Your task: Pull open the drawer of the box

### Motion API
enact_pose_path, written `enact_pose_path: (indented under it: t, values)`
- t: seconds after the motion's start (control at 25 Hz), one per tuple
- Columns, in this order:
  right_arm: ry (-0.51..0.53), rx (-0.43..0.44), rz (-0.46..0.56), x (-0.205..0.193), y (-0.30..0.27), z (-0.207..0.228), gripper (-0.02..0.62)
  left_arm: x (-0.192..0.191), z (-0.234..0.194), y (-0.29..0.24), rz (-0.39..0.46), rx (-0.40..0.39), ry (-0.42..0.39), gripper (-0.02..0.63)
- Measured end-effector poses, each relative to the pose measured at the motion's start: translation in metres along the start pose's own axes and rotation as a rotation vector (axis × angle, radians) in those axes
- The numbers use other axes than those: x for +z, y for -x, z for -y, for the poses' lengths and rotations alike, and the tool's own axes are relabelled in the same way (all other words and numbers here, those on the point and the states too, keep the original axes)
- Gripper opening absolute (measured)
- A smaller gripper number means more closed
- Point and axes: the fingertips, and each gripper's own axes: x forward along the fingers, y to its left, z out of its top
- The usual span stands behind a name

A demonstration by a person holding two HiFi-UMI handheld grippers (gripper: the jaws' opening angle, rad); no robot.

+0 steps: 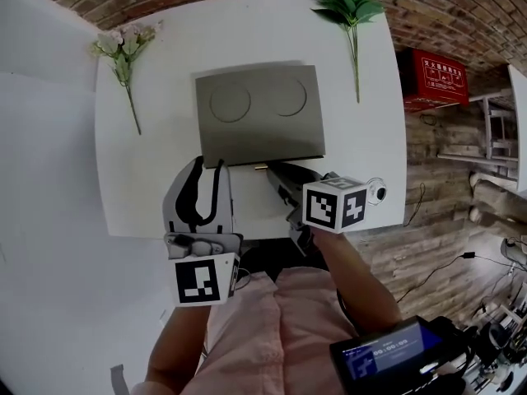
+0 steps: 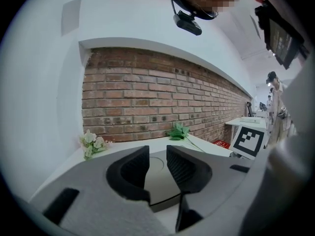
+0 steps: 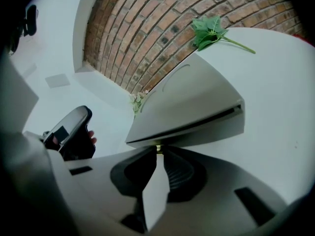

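A flat grey box (image 1: 259,109) with two round marks on its lid lies in the middle of the white table (image 1: 148,196). Its drawer front (image 3: 197,129) faces me, flush under the lid. A small brass knob (image 3: 158,147) sticks out of that front. My right gripper (image 3: 157,150) is shut on the knob, its tips against the box's near edge (image 1: 276,174). My left gripper (image 1: 210,164) hovers at the box's near left corner. Its jaws (image 2: 157,156) stand open with nothing between them, and the box lid (image 2: 160,181) shows through the gap.
A white flower sprig (image 1: 123,52) lies left of the box and a green leafy sprig (image 1: 352,6) to its right. The table's near edge runs just under both grippers. A red case (image 1: 432,76) sits on the wooden floor at right. A brick wall is behind.
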Motion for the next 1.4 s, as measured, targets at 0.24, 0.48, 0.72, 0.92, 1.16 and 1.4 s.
enact_pose_path:
  t: [0.24,0.48,0.72,0.92,1.16,1.4]
  values:
    - [-0.001,-0.002,-0.005,-0.009,0.003,0.000,0.051,0.002,-0.006,0.010,0.008,0.012,-0.007,0.114]
    - [-0.005,-0.003,-0.012,-0.016,0.008,-0.001,0.051,0.004,-0.006,0.016,0.010,0.018,-0.011,0.114]
    - [-0.009,0.000,-0.016,-0.023,0.011,-0.003,0.051,0.007,0.001,0.020,0.016,0.009,-0.017,0.114]
    - [-0.013,0.001,-0.019,-0.028,0.014,-0.003,0.051,0.008,0.003,0.022,0.016,0.005,-0.021,0.114]
    - [-0.018,-0.002,-0.016,-0.030,0.015,-0.001,0.051,0.008,0.007,0.020,0.022,-0.005,-0.026,0.114]
    - [-0.016,-0.007,-0.016,-0.040,0.019,-0.004,0.051,0.008,0.006,0.030,0.025,-0.006,-0.035,0.114]
